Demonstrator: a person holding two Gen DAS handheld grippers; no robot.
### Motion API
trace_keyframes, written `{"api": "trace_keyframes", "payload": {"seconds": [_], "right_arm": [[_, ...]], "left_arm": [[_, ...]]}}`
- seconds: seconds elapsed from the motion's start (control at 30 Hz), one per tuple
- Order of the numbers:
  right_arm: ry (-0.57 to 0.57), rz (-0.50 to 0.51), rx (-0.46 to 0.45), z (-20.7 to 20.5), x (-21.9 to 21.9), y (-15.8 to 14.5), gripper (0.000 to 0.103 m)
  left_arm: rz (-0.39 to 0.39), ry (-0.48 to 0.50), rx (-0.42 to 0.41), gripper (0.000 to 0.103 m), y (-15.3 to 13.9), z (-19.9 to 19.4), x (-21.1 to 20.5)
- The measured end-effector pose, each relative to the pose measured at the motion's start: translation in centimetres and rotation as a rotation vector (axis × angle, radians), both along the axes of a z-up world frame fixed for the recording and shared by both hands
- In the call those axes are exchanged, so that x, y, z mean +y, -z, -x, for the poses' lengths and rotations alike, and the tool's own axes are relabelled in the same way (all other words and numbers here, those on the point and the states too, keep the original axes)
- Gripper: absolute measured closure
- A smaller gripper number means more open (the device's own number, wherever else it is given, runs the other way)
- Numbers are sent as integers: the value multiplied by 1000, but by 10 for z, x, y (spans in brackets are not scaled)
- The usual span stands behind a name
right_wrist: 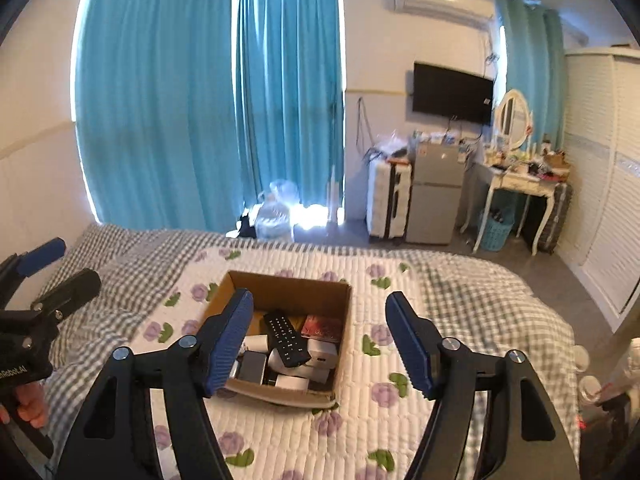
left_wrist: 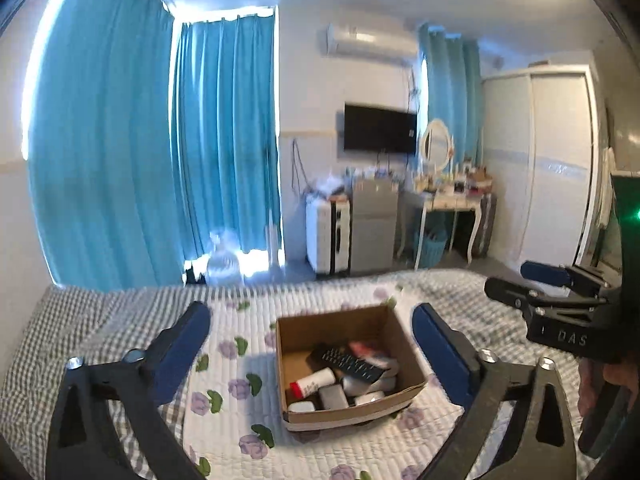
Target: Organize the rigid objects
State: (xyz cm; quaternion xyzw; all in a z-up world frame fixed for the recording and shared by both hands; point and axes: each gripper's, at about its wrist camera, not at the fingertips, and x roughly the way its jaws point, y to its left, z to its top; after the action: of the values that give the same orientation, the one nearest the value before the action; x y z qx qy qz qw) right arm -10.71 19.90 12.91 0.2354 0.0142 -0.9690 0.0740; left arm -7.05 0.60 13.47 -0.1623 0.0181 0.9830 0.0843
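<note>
a bedroom with teal curtains [right_wrist: 208, 100], a wall tv [right_wrist: 452, 92], a small grey fridge [right_wrist: 436, 196] beside a white suitcase [right_wrist: 388, 200], and a white dressing table [right_wrist: 520, 184] by the wardrobe. in front lies the bed [right_wrist: 480, 300], a grey checked sheet under a white quilt with purple flowers.

the cardboard box [left_wrist: 408, 394] sits on the quilt about midway across the bed, nearer its foot edge than the cameras. inside, a black remote control [right_wrist: 286, 338] lies slantwise on top of several white and grey blocks, with a white tube with a red cap [left_wrist: 310, 384] along one side and a red packet [right_wrist: 322, 328] toward the far wall of the box.

the left gripper [left_wrist: 312, 350] hovers above the quilt with its blue-padded fingers spread wide, the box seen between them, and nothing in its grasp. the right gripper [right_wrist: 320, 348] is likewise wide open and empty, its left pad overlapping the box's near corner in view.
</note>
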Motion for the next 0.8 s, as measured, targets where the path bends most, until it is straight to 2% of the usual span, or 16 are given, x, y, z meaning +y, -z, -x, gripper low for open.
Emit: {"api": "trace_keyframes", "payload": {"seconds": [0.13, 0.3, 0.43, 0.57, 0.67, 0.8], "right_arm": [[18, 19, 50, -46, 1, -23, 23], [55, 23, 96, -86, -1, -22, 4], [71, 35, 99, -101, -3, 1, 0], [50, 38, 140, -99, -4, 26, 0], [42, 20, 180, -93, -8, 50, 0], [48, 36, 158, -77, -9, 86, 0]], "left_arm": [[-19, 21, 55, 0, -22, -41, -2], [-23, 23, 68, 0, -17, -70, -5], [-32, -30, 75, 0, 4, -80, -12], [-86, -71, 73, 0, 35, -77, -23], [-56, -105, 72, 0, 63, -71, -22], [-42, -129, 42, 0, 109, -55, -17]]}}
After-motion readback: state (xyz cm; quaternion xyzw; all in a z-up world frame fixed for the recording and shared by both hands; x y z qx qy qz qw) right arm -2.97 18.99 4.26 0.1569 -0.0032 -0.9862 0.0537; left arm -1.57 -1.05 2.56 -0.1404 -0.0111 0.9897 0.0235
